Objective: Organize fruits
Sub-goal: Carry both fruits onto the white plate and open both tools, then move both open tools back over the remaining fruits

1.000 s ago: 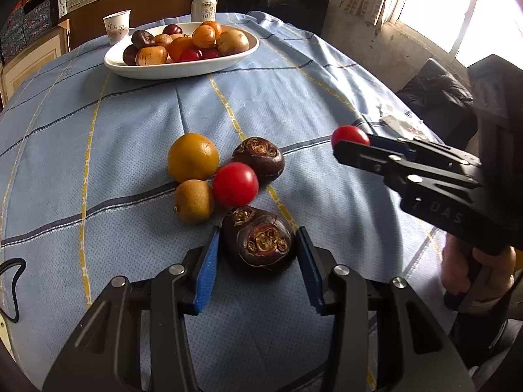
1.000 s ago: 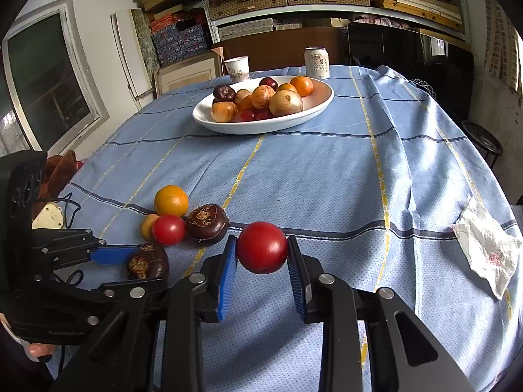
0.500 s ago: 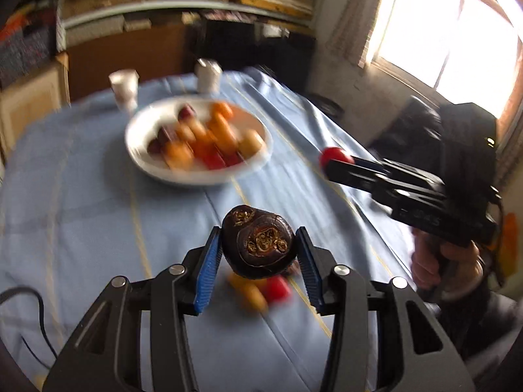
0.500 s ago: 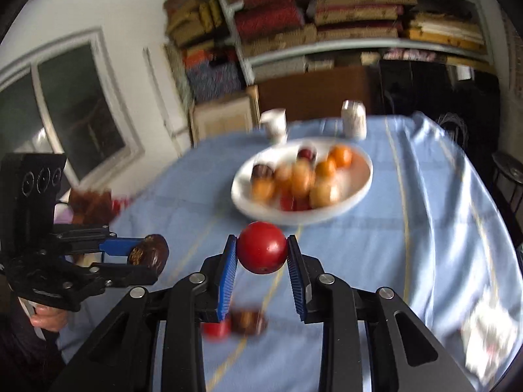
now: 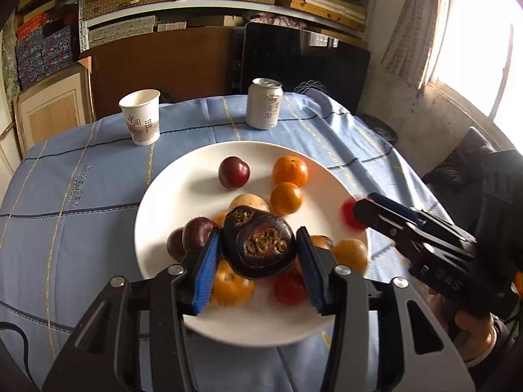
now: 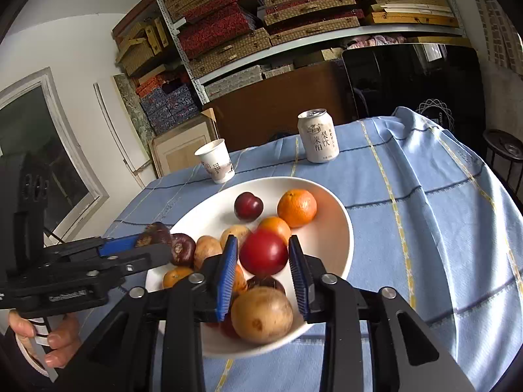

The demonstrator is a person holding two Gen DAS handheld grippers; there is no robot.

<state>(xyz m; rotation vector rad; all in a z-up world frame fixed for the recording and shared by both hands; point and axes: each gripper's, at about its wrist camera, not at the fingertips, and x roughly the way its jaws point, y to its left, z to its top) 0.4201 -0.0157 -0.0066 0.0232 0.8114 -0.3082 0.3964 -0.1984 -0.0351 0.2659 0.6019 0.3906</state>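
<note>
A white bowl (image 5: 183,196) holds several fruits: oranges, plums, brown fruits. My left gripper (image 5: 258,254) is shut on a dark purple fruit (image 5: 258,245) and holds it above the bowl's near left part. My right gripper (image 6: 261,261) is shut on a red fruit (image 6: 263,252) and holds it over the bowl (image 6: 340,228). In the left wrist view the right gripper (image 5: 354,215) comes in from the right with the red fruit (image 5: 348,212) blurred at its tip. In the right wrist view the left gripper (image 6: 153,241) shows at the left with its dark fruit (image 6: 157,232).
A paper cup (image 5: 141,116) and a drink can (image 5: 264,103) stand behind the bowl on the blue tablecloth (image 5: 65,202). Shelves with boxes and a dark screen lie beyond the table's far edge. A window is at the right.
Both grippers lifted their fruits off the table and carried them forward to over the bowl. The loose fruits on the cloth have dropped out of view.
</note>
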